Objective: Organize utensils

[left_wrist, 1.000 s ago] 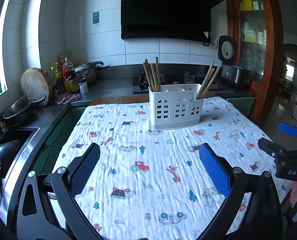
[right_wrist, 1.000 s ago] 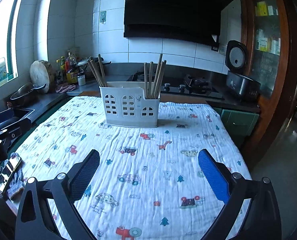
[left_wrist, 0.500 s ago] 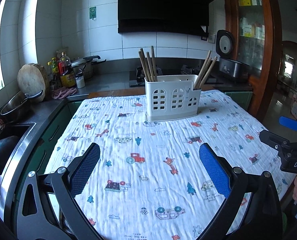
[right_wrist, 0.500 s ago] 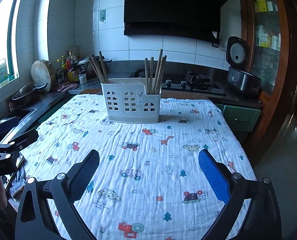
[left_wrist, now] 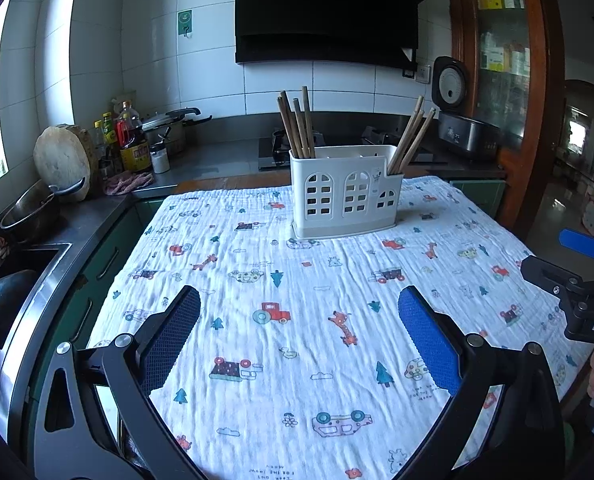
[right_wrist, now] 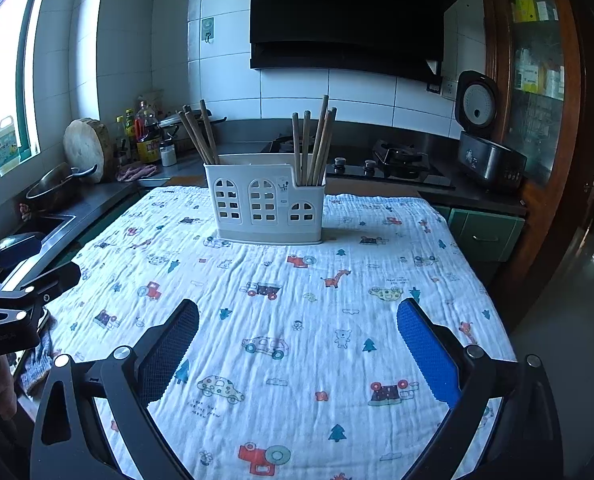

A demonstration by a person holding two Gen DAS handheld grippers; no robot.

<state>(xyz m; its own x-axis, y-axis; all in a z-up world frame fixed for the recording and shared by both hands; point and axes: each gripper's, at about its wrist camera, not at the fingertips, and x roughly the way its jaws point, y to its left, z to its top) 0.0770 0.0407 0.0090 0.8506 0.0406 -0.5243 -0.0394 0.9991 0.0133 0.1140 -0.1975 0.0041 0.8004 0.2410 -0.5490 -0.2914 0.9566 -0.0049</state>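
Observation:
A white utensil holder (left_wrist: 347, 192) with arched cut-outs stands on the far part of the cloth-covered table (left_wrist: 289, 320); it also shows in the right wrist view (right_wrist: 267, 204). Wooden chopsticks stand in its left end (left_wrist: 297, 124) and in its right end (left_wrist: 411, 136). In the right wrist view they show as a left bunch (right_wrist: 199, 132) and a right bunch (right_wrist: 315, 140). My left gripper (left_wrist: 299, 336) is open and empty over the near cloth. My right gripper (right_wrist: 297, 344) is open and empty, well short of the holder.
A sink (left_wrist: 21, 276) and a pan (left_wrist: 29, 212) lie along the left counter, with a wooden board (left_wrist: 63, 156) and bottles (left_wrist: 131, 140). A stove (right_wrist: 385, 164) and rice cooker (right_wrist: 485, 136) sit behind the table. The other gripper shows at the right edge (left_wrist: 577, 292).
Both grippers have drawn back and tilted a little, so the holder sits slightly farther and higher in view. Both stay open and empty.

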